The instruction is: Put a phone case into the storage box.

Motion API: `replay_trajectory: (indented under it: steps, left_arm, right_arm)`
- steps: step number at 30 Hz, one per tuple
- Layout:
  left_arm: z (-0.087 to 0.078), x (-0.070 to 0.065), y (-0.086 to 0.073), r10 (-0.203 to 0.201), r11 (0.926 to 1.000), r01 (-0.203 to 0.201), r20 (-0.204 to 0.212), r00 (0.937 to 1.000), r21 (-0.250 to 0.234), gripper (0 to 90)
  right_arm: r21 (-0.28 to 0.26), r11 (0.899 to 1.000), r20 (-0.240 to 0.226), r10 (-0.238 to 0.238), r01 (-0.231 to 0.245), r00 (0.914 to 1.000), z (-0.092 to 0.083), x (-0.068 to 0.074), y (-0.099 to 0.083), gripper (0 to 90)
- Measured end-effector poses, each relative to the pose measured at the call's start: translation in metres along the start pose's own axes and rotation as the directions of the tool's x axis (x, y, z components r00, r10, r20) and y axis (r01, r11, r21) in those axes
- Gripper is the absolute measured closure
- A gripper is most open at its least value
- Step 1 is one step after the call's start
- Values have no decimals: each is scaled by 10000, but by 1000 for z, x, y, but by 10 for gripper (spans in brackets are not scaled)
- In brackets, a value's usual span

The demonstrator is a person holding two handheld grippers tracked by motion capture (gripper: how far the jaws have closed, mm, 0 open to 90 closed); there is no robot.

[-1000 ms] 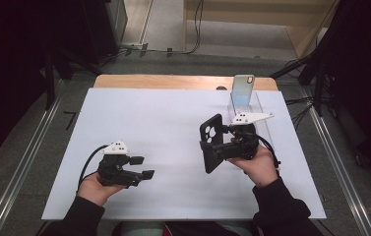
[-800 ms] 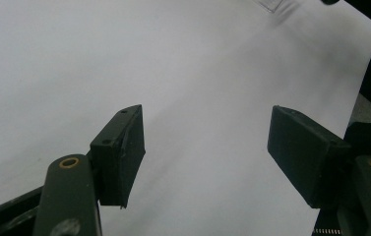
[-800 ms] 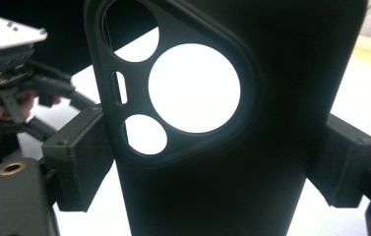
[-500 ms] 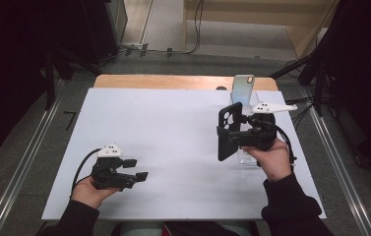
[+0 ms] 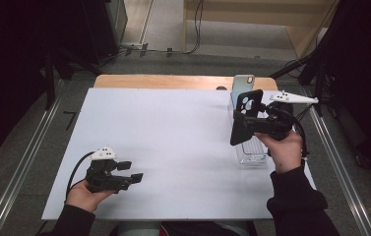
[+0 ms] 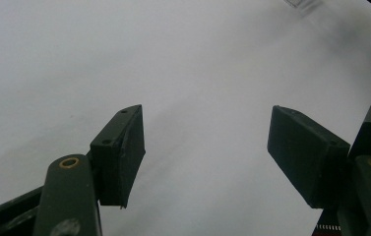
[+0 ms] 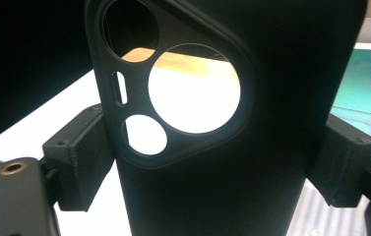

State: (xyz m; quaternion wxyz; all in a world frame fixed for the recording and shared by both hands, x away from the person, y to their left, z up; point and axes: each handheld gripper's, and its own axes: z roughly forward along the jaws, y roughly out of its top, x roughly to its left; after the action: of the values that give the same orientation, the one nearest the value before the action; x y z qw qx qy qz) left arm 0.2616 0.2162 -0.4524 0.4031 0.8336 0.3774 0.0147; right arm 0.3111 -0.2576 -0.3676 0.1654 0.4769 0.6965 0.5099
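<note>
Just behind the held phone case (image 5: 244, 115) stands a phone (image 5: 242, 84).

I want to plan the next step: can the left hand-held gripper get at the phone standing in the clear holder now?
Probably not directly: the left hand-held gripper is far across the white table, and the black phone case in the right hand-held gripper fronts the phone.

1. High view: white bench (image 5: 173, 132) evenly lit; surroundings sink into dark.
2. Left gripper view: soft, hazy grey, faint shadows.
3. Right gripper view: black phone case (image 7: 232, 118) backlit, cutouts blown out.
</note>
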Motion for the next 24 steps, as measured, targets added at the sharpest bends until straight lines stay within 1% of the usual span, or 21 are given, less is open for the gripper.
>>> replay_trajectory:
  steps: [2, 4, 8, 12, 15, 17, 24]
  left_arm:
    - [-1, 0, 0, -85, 10000, 85, -71, 9999, -42, 309]
    - [-1, -1, -1, -185, 9998, 183, -228, 9996, -88, 310]
    - [0, -1, -3, -215, 9998, 216, -340, 9992, 2, 309]
    - [-1, 0, -4, -253, 9997, 251, -386, 9989, -64, 309]
    - [-2, 1, -4, -296, 9995, 292, -364, 9989, -88, 309]
    - [-2, 1, -4, -310, 9995, 308, -362, 9989, -66, 309]
    - [-1, 0, -4, -218, 9998, 216, -340, 9992, -36, 309]
  right_arm:
    - [-48, 10000, 168, 73, -72, 9998, 0, -3, 1, 133]
    - [-125, 9998, 290, 131, -127, 9995, 1, -6, 2, 133]
    - [-242, 9994, 639, 279, -264, 9976, 5, -12, 5, 133]
    - [-396, 9987, 1010, 352, -314, 9943, 8, -19, 8, 132]
    - [-469, 9981, 1301, 448, -390, 9905, 12, -26, 9, 132]
    - [-460, 9984, 1487, 402, -337, 9881, 14, -31, 9, 132]
    - [-461, 9975, 2007, 620, -538, 9777, 26, -51, 13, 132]
